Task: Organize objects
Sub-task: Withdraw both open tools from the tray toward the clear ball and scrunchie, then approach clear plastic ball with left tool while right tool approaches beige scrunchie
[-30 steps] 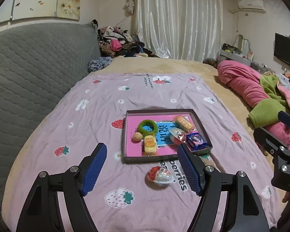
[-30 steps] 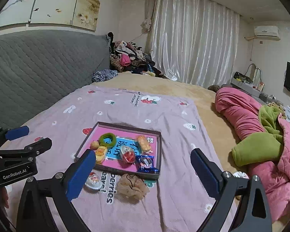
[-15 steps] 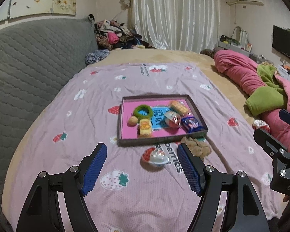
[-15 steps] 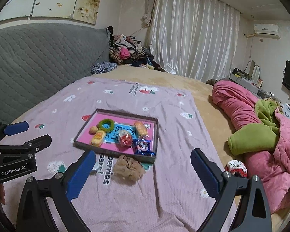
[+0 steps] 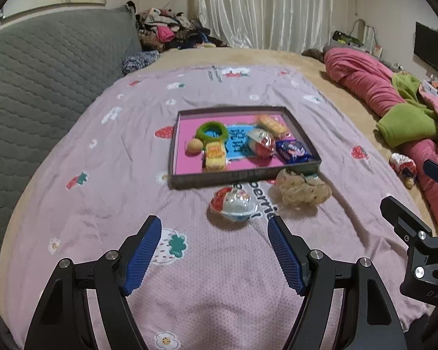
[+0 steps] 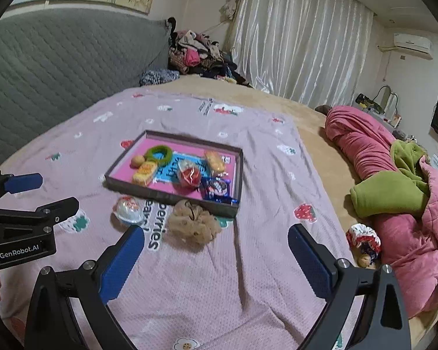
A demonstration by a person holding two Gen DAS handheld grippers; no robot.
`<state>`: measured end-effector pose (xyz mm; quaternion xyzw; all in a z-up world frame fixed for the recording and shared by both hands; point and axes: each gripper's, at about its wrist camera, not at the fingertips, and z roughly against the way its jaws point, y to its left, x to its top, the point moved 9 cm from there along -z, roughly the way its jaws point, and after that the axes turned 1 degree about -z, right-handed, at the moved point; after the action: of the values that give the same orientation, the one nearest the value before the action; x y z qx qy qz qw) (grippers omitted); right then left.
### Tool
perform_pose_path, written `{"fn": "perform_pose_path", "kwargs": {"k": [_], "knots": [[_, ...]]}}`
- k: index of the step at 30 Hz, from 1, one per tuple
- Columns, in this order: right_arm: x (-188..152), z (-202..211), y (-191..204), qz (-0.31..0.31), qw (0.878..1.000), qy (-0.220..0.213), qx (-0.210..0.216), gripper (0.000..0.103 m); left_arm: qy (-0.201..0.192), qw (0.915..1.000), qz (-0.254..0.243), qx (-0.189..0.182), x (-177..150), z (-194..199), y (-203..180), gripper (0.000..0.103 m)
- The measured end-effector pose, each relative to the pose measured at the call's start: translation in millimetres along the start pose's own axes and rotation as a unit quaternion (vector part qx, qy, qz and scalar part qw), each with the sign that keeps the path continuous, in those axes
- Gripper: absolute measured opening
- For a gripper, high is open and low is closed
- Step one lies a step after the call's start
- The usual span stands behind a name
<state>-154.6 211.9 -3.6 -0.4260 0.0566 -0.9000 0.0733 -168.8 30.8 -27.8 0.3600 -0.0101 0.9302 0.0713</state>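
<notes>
Both tongs, left [image 5: 213, 250] and right [image 6: 216, 258], are released over the bed. Only the right view shows fully the red-white cloth pouch [image 6: 362, 237] beside the pink quilt [image 6: 394, 233].

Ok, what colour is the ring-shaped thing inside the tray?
Green, a fuzzy ring lying on the tray's pink floor; clearest in the left wrist view.

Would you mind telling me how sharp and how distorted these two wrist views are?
Left wrist view: tray and egg-shaped toy slightly smeared, likely motion blur; the near jaws stay crisp. Right wrist view: tray edges also soft. Both: strong fisheye bending, dark corner vignette, flat indoor light with soft shadows.
</notes>
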Motion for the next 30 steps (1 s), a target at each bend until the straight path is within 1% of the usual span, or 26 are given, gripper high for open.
{"fn": "perform_pose_path", "kwargs": {"k": [13, 23, 30], "knots": [[-22.4, -41.1, 1.7, 0.011, 0.999, 0.031, -0.002, 0.1, 0.033, 0.9994, -0.004, -0.007, -10.7, -45.3, -12.5, 0.077], [-30.4, -70.8, 4.8, 0.016, 0.999, 0.05, 0.002, 0.1, 0.05, 0.9987, -0.005, -0.012, -12.5, -75.7, -17.9, 0.077], [-36.4, -89.9, 6.4, 0.02, 0.998, 0.063, 0.003, 0.1, 0.057, 0.9981, -0.016, -0.015, -13.5, -91.5, -24.6, 0.077]]}}
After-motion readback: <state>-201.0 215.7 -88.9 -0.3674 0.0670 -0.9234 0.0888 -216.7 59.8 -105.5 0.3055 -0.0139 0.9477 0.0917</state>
